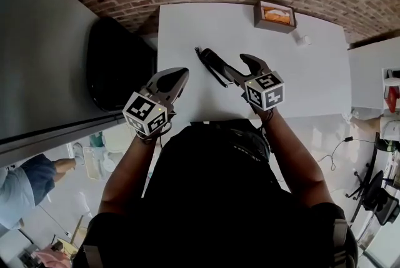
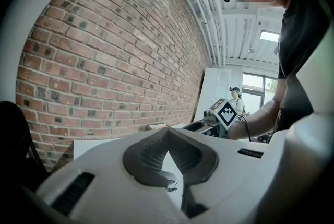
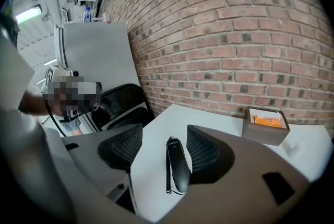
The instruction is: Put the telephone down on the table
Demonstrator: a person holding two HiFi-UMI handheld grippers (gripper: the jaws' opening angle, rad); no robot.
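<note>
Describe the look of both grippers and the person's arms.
The left gripper and right gripper match: pale grey moulded shells, dark ribbed pads, and a cube of black-and-white square markers at the back of each. The person wears a black short-sleeved top; the forearms are bare.

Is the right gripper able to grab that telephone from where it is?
Probably yes: the right gripper is open, and the telephone lies on the table right between its jaws, nothing in the way.

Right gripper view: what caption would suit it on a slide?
Open right gripper framing a black telephone lying on the white table.
</note>
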